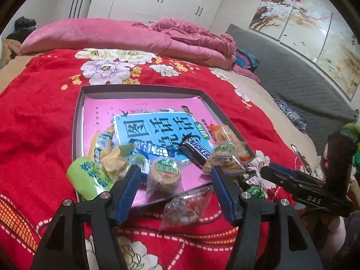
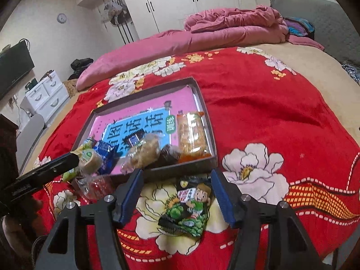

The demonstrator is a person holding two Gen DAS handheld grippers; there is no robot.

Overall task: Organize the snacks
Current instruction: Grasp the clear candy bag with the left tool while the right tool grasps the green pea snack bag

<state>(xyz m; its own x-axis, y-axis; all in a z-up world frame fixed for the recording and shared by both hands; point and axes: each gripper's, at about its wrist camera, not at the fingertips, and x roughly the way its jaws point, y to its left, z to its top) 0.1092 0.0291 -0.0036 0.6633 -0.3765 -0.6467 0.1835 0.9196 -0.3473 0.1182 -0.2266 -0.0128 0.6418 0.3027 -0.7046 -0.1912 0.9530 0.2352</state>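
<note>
Right tool [image 2: 177, 191] spread wide over the crinkly black-and-green cartoon snack packet [image 2: 189, 207] — light, slippery film, pinch its edges — left tool [image 1: 174, 190] released too.

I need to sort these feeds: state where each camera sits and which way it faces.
Left wrist: rides the left tool, looking down at the snack-filled tray on the red blanket; the right tool enters from the right.
Right wrist: rides the right tool, over a cartoon snack packet; the left tool enters left.
Shared: tray, blanket, round biscuit.
</note>
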